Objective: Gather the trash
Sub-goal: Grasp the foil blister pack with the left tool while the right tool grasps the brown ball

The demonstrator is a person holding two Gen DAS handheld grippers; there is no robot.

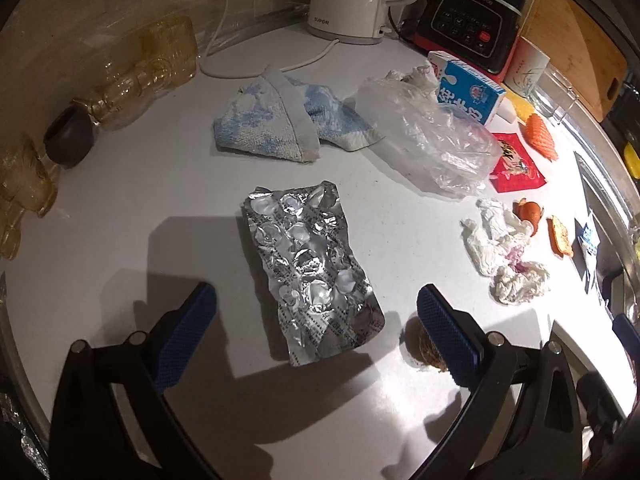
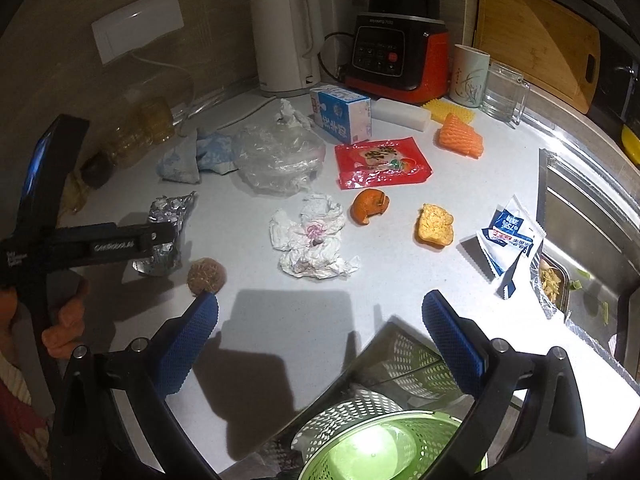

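Left tongs (image 1: 316, 320) gape wide, empty, straddling the foil blister pack (image 1: 310, 270) lying mid-surface (image 1: 160, 184). Right tongs (image 2: 320, 320) gape wide, empty, above the surface's near edge, over the green basket (image 2: 384, 440).

Two close, downward wrist views, sharing the counter (image 1: 120, 200).

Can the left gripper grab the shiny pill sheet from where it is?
Probably yes. The left gripper is open, with the foil pill sheet lying flat on the counter right between its fingers. Nothing covers it; the small brown ball sits beside it.
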